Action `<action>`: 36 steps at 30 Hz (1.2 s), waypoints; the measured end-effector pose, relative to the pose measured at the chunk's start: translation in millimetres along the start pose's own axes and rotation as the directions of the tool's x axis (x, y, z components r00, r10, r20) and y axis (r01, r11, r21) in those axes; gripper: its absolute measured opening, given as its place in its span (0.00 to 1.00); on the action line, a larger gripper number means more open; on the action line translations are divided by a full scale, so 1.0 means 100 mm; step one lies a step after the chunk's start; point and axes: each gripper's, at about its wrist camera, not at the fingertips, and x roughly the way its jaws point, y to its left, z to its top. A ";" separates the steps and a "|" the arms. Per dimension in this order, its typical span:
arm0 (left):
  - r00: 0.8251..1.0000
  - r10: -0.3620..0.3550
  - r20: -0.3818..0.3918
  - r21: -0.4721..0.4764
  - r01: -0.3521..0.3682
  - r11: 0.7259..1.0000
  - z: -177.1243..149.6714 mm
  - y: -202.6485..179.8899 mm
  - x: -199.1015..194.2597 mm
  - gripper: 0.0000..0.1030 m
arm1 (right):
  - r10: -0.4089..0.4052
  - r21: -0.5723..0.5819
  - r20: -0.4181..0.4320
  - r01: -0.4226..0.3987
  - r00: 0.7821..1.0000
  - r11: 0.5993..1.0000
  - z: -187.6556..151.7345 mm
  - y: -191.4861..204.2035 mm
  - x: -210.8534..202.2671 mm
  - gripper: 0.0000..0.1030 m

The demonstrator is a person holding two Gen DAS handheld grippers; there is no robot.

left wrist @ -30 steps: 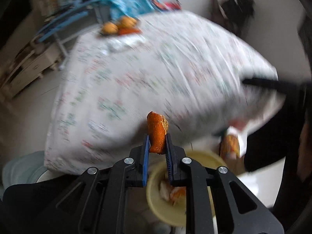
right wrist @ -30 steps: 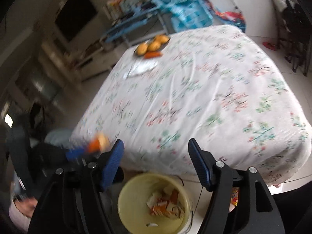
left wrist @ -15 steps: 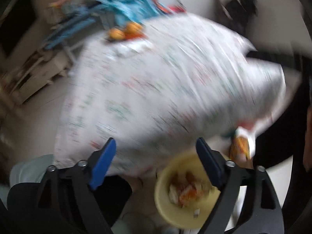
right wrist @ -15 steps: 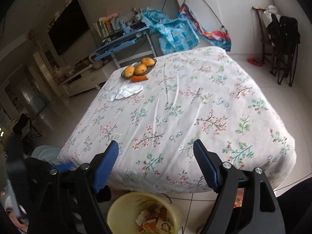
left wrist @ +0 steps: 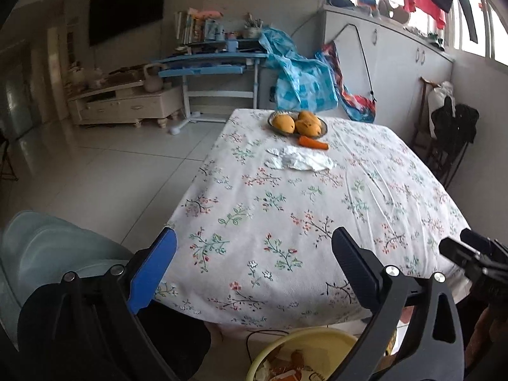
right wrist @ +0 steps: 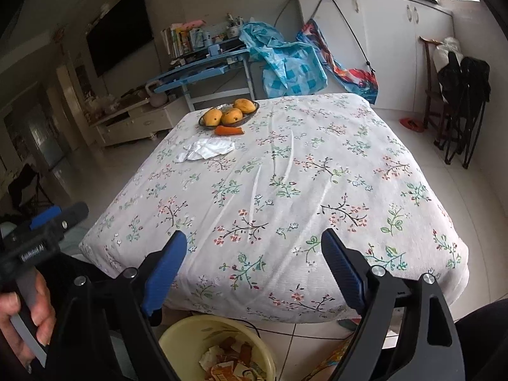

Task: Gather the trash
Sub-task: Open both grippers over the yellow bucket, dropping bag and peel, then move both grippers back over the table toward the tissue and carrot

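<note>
A crumpled white tissue (left wrist: 298, 161) lies on the floral tablecloth (left wrist: 317, 209) at the far side, next to an orange carrot piece (left wrist: 312, 142); both also show in the right wrist view, the tissue (right wrist: 206, 150) and the carrot piece (right wrist: 229, 130). A yellow bin (right wrist: 190, 336) with orange peel and paper scraps stands on the floor below the table's near edge, also in the left wrist view (left wrist: 285, 343). My left gripper (left wrist: 254, 263) is open and empty above the near edge. My right gripper (right wrist: 254, 263) is open and empty beside it.
A dish of three mangoes (left wrist: 297, 122) sits at the table's far end. A blue desk (left wrist: 216, 63) and a TV cabinet (left wrist: 127, 104) stand behind. A dark chair (right wrist: 460, 101) stands at the right. A pale blue stool (left wrist: 47, 247) is at my left.
My left gripper has opened and let go of the orange peel; it is no longer between the fingers. Both grippers have tilted up from the bin toward the table top.
</note>
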 end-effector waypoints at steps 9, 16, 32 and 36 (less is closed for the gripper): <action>1.000 0.018 0.015 -0.043 -0.017 0.999 0.02 0.09 -0.01 0.93 | -0.006 -0.084 0.007 0.007 1.000 0.996 -0.04 0.16 0.00 0.81; 1.000 0.023 0.017 -0.055 -0.023 0.998 0.03 0.11 -0.01 0.93 | -0.010 -0.124 0.018 0.012 1.000 0.992 -0.05 0.24 -0.01 0.81; 1.000 0.010 0.021 -0.127 -0.007 0.992 0.20 0.22 0.03 0.93 | 0.048 -0.100 -0.019 -0.049 0.999 0.994 0.06 0.27 0.09 0.83; 0.999 0.011 0.051 -0.109 -0.005 0.994 0.43 0.20 0.07 0.93 | 0.064 -0.117 -0.018 -0.066 0.998 0.991 0.33 0.31 0.26 0.83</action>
